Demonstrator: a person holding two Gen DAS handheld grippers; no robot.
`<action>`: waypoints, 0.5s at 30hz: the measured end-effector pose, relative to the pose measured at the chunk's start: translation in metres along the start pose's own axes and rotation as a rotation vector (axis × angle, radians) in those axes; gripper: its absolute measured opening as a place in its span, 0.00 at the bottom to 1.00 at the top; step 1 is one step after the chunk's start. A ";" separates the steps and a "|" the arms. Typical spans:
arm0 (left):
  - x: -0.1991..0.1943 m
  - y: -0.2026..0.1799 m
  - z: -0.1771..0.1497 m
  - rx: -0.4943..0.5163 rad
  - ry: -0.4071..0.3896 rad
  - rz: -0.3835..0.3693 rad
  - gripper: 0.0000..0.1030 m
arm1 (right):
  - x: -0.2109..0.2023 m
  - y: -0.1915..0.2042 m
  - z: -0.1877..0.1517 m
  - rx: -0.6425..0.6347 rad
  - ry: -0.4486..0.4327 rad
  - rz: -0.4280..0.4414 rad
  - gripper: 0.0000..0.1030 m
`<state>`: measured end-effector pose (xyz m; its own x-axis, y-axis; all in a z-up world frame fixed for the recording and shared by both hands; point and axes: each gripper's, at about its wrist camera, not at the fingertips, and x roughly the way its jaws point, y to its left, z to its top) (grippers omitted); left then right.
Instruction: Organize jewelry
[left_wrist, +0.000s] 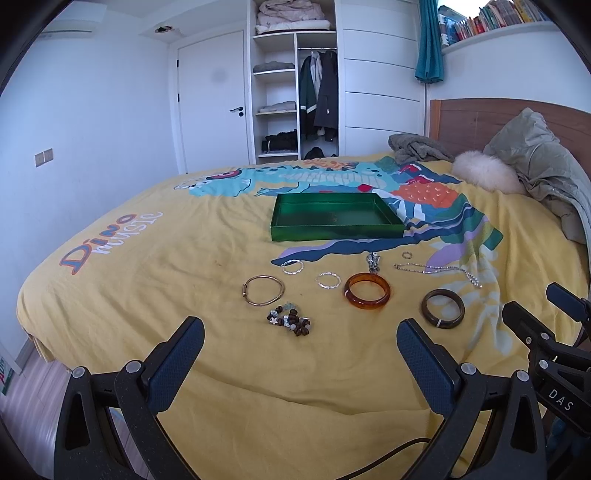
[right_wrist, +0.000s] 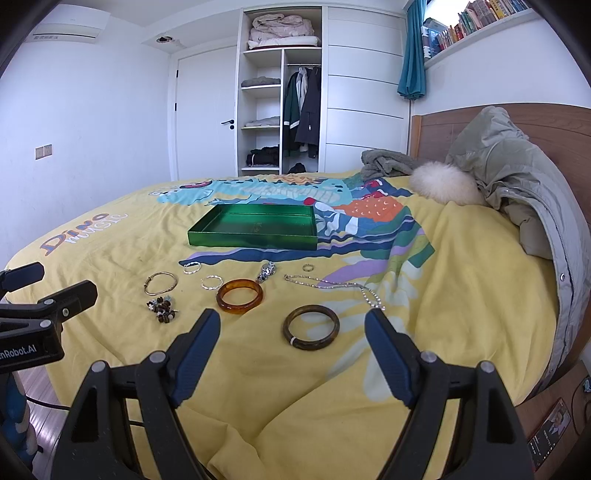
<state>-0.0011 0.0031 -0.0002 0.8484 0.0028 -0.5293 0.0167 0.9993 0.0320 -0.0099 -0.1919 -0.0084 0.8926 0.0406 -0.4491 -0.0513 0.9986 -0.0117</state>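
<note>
Both hand-held grippers (left_wrist: 301, 338) (right_wrist: 293, 328) level, agape

Bangles, rings and a chain (right_wrist: 332, 285) lie scattered before an empty green tray (right_wrist: 255, 242).

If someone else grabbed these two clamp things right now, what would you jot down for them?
Left gripper: open, empty, hovering over the bed near the bead bracelet.
Right gripper: open, empty, lined up with the dark bangle.
The green tray sits further back on the yellow bedspread with nothing visible inside.
All jewelry lies loose in front of the tray: amber bangle, gold bangle, two silver hoops, a silver chain, a small ring and a small silver piece.
Done: nothing yet. Left: move every piece, probably into the tray.
</note>
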 end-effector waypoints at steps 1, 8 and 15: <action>0.000 0.001 0.000 0.000 -0.001 0.000 0.99 | 0.000 0.000 0.000 0.000 0.000 0.000 0.78; -0.001 0.001 0.000 -0.002 0.001 0.000 0.99 | 0.000 0.000 0.000 0.000 0.000 -0.001 0.78; -0.001 0.003 -0.002 -0.004 0.002 0.000 0.99 | 0.000 0.000 0.000 -0.001 0.000 -0.001 0.78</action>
<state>-0.0032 0.0066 -0.0012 0.8472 0.0030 -0.5312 0.0145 0.9995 0.0288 -0.0093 -0.1915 -0.0083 0.8928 0.0398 -0.4488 -0.0510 0.9986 -0.0129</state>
